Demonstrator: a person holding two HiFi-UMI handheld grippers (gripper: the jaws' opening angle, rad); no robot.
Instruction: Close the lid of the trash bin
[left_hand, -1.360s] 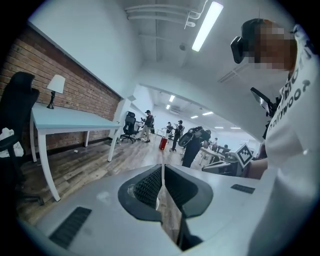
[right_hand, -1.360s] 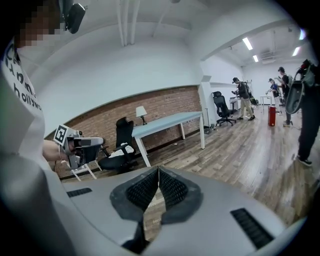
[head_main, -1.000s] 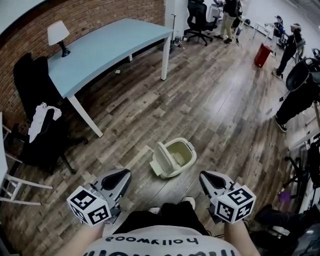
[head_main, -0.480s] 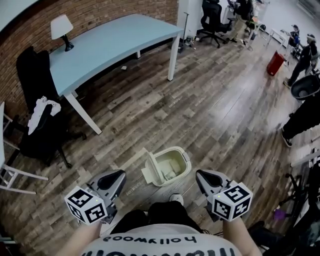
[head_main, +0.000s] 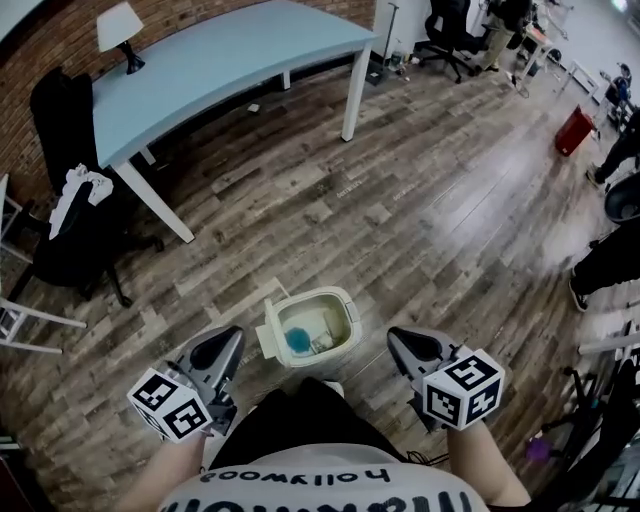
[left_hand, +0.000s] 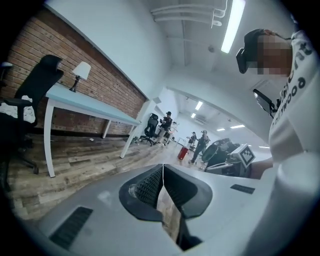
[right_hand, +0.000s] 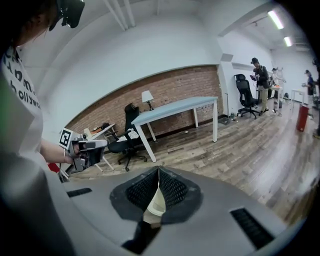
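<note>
Trash bin open, maybe blue inside, left gripper, right gripper, jaws together, empty

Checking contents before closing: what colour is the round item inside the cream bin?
Teal-blue round item; head view shows it best.

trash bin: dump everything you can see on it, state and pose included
The trash bin is a cream, rounded-rectangle tub that looks like plastic. It stands upright on the wood-plank floor, just ahead of the person's feet. Its lid is open, flipped up along the side nearer the left gripper. Inside lie a round blue item and some pale scraps. Nothing touches it; the left gripper and the right gripper flank it, both clear of it.
</note>
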